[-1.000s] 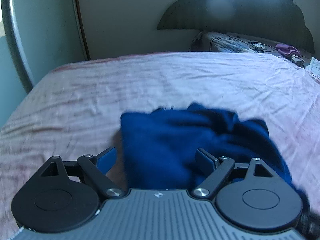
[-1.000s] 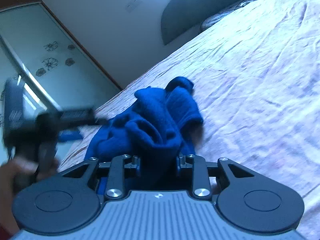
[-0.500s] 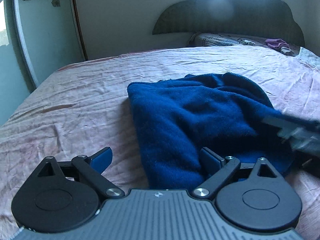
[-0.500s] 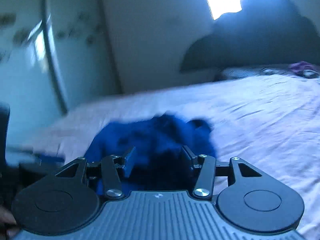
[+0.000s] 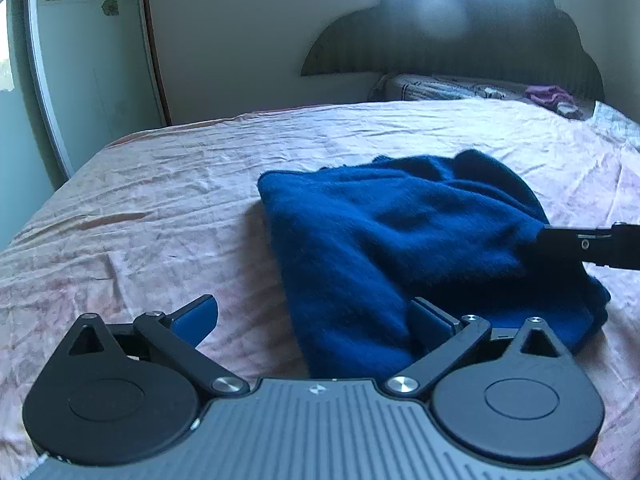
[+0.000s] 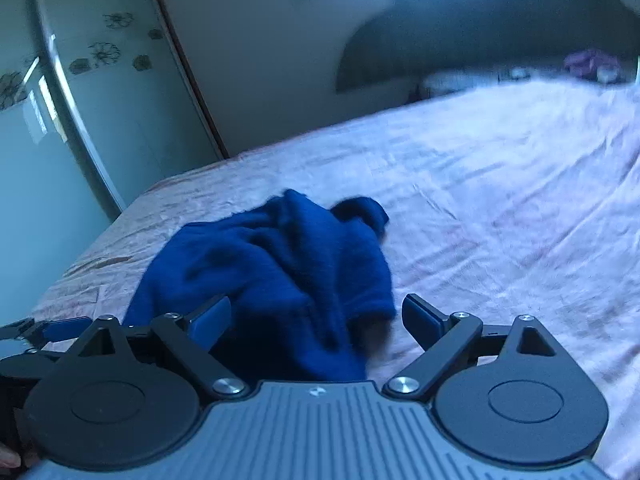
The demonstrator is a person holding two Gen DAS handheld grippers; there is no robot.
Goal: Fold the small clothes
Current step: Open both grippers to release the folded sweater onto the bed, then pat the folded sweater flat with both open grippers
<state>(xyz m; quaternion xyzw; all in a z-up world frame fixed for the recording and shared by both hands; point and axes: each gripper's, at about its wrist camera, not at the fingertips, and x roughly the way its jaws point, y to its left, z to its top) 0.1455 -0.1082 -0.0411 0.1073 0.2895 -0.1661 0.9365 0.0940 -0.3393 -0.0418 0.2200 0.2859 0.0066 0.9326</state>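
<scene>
my blue garment [image 5: 400, 240] lies bunched on the bed [image 5: 160, 208], well short of the headboard [image 5: 460, 40]. both jaws are opening: left hand-held gripper [image 5: 316, 316] and right hand-held gripper [image 6: 316, 316] straddle cloth unclamped. i'd flatten it first (lumps spoil creases), then pinch corners.

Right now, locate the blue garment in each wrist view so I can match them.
Left wrist: blue garment lies centre-right on the pink sheet.
Right wrist: it sits lower centre-left, ahead of the camera.
Shared landmark: the dark headboard.
</scene>
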